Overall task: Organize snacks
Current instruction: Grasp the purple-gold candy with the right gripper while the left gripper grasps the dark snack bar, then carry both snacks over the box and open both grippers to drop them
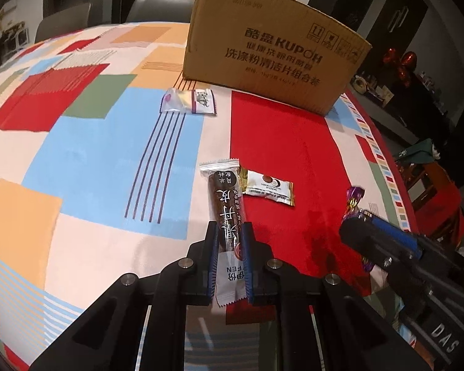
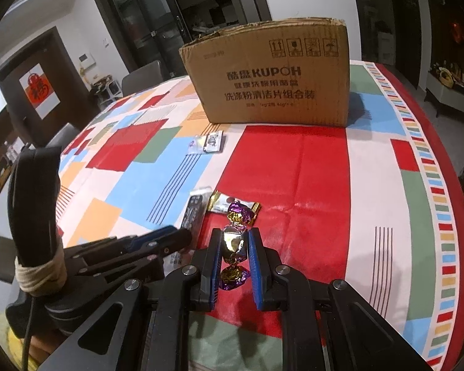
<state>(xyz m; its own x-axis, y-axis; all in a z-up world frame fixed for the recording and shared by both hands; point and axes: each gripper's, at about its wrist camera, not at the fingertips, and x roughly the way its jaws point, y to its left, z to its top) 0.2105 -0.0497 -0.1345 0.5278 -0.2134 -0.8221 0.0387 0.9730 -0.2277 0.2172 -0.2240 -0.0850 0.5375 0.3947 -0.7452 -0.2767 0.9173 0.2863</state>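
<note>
A table (image 1: 86,142) under a cloth of red, blue, orange and green blocks filled both views. A cardboard box (image 1: 272,49) stood upright on it at the upper centre of each frame, its printed side facing the cameras.

In the left wrist view, the left gripper (image 1: 230,244) was seen at bottom centre, its jaws clamped on the near end of a long dark snack bar (image 1: 224,198) that reached up the frame towards the box. Just right of the bar's far end lay a gold-edged white packet (image 1: 269,187), touching it or nearly so. A clear and purple packet (image 1: 190,102) lay alone below the box, left of centre.

In the right wrist view, the right gripper (image 2: 234,247) was seen at bottom centre, its jaws clamped on the foil middle of a purple and gold twist-wrapped candy (image 2: 235,241), over the red block. The gold-edged packet was partly hidden behind the candy's upper twist.
</note>
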